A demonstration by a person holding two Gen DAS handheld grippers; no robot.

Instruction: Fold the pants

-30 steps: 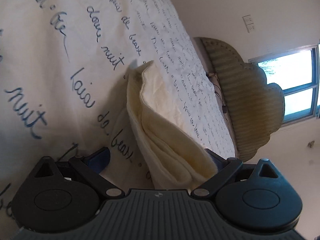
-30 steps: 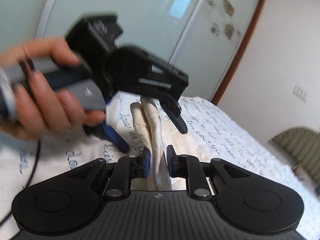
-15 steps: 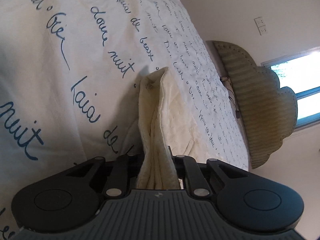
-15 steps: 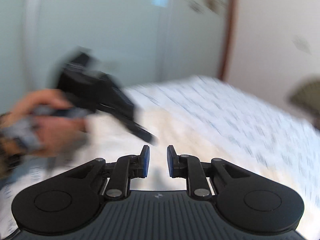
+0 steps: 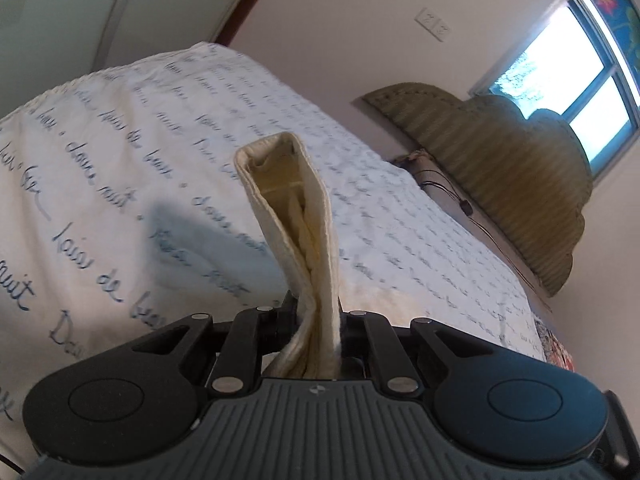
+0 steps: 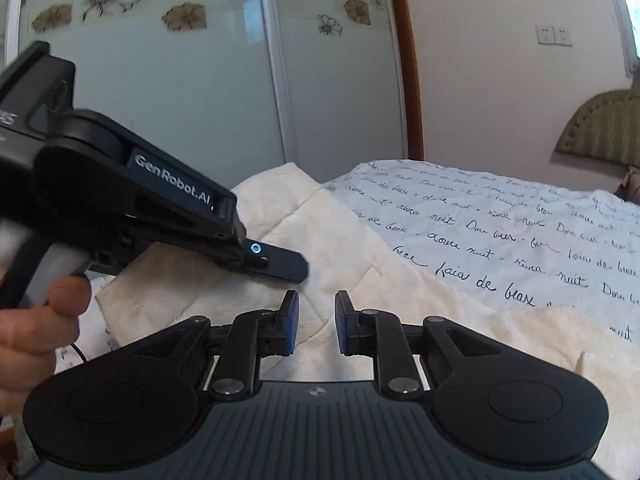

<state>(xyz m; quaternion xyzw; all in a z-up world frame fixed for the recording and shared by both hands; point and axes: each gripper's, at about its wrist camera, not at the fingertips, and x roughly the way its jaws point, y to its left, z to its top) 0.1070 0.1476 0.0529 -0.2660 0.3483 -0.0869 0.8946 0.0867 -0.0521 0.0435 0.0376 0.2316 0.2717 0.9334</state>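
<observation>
Left gripper (image 5: 318, 312): fingers clamped tight on a doubled band of the cream pants (image 5: 296, 216). The band runs forward and up from between the fingers and ends in an open loop, raised clear of the bed (image 5: 120, 152). More cream cloth lies on the bed just past the fingers, to the right of the band. A shadow falls on the bedspread to the left of the band.

Right gripper (image 6: 316, 322): fingers (image 6: 290, 320) stand a narrow gap apart with nothing between them; the blue pads are bare. The pants (image 6: 340, 248) lie spread on the bed directly beyond and below these fingers, reaching away to the far edge of the bed and off to the right. Quilted seams show in the cloth.

In the right wrist view the left gripper (image 6: 276, 262) comes in from the left, its finger lying flat just ahead of the right gripper's left finger. A hand (image 6: 36, 328) holds its handle at the left edge.

The bed (image 6: 520, 232) carries a white spread printed with blue handwriting. A headboard (image 5: 500, 184) stands to the right of the left fingers, a window (image 5: 572, 92) above it. Glass doors (image 6: 200, 80) with a flower pattern stand beyond the bed.
</observation>
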